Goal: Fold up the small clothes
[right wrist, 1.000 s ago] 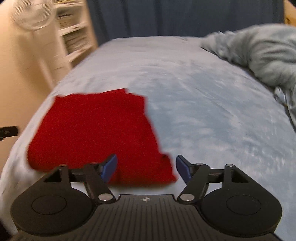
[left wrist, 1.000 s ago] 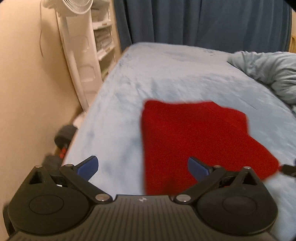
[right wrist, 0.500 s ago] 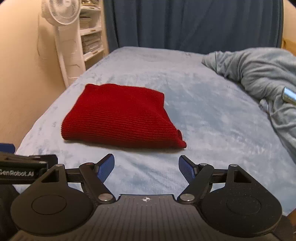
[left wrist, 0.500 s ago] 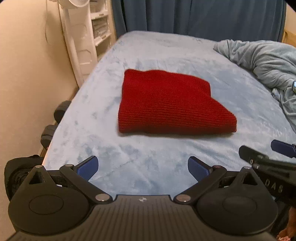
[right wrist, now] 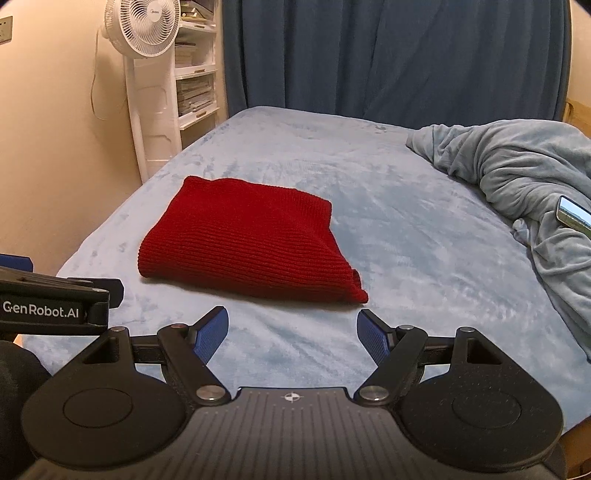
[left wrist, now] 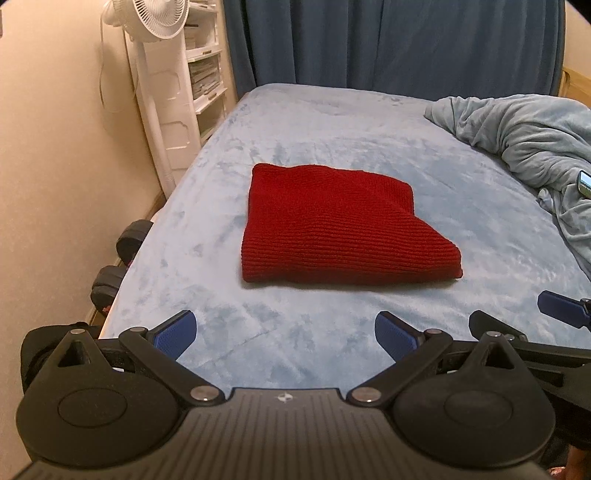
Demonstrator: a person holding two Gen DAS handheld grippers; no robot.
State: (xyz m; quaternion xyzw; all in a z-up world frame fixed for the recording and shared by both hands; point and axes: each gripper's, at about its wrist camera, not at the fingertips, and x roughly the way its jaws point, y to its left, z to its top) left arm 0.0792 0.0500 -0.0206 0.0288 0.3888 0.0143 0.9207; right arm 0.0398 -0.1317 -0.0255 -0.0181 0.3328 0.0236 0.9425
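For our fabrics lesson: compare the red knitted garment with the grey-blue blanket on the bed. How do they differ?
The red knitted garment lies folded flat with neat edges; the blanket is bunched in loose heaps. The garment has a ribbed knit, the blanket a smooth fleece look. Both rest on the bed.

My left gripper (left wrist: 284, 334) gapes wide over the bed (left wrist: 332, 122); the folded red knit (left wrist: 340, 225) lies at twelve o'clock, apart.

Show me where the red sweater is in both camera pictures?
Left wrist view: the red sweater lies folded at the center, on the bed.
Right wrist view: the red sweater sits left of center.
Shared landmark: the white fan stands at the upper left in both.
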